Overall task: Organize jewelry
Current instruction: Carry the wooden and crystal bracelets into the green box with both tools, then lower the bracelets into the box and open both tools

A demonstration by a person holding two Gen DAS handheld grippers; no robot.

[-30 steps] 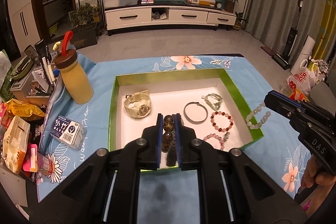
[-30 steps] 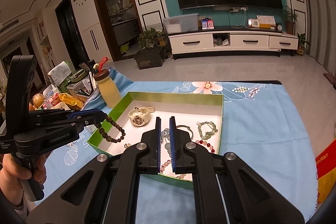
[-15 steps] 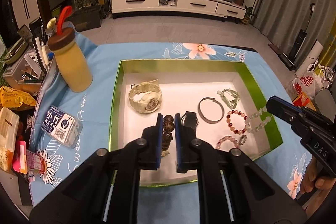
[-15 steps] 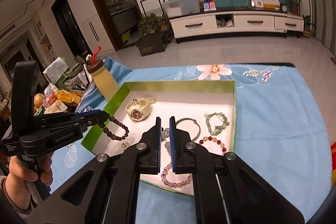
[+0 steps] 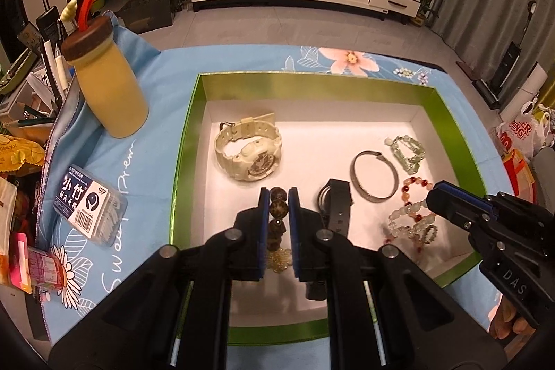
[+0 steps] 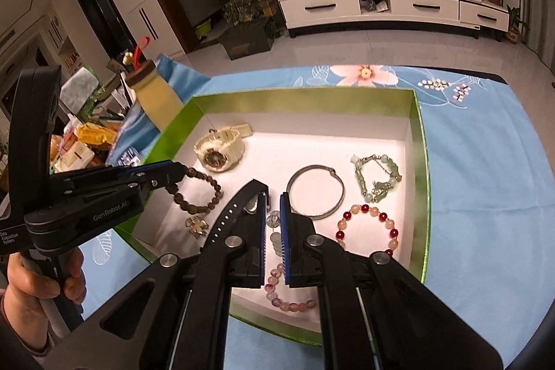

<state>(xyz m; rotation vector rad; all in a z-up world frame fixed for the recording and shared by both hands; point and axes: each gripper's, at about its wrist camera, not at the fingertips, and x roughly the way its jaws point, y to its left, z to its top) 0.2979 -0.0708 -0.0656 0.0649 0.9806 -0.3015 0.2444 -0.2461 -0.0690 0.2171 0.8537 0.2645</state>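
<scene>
- Two hand-held grippers hang over one open green box (image 5: 187, 141) with a white floor, which lies on a blue flowered cloth (image 6: 485, 162).
- Left gripper (image 5: 277, 196): jaws nearly closed, pinching a dark brown bead bracelet (image 6: 199, 193), whose loop dangles over the near left part of the box floor.
- Right gripper (image 6: 273, 207): jaws closed on a pale, clear bead bracelet (image 5: 411, 219), hanging over the near right part of the box.
- Lying in the box: a cream wristwatch (image 5: 248, 149) at the far left; a black watch (image 5: 334, 203) near the middle; a grey metal bangle (image 6: 315, 191) right of it; a green stone bracelet (image 6: 376, 177) at the far right; a red-and-peach bead bracelet (image 6: 367, 226) nearer; a pink bead bracelet (image 6: 289, 302) by the near wall; a small yellowish trinket (image 6: 197, 225) under the dark beads.
- Outside the box, on the left: a yellow bottle (image 5: 109, 92) with a brown lid, and a clear case of floss picks (image 5: 90, 205) nearer.
</scene>
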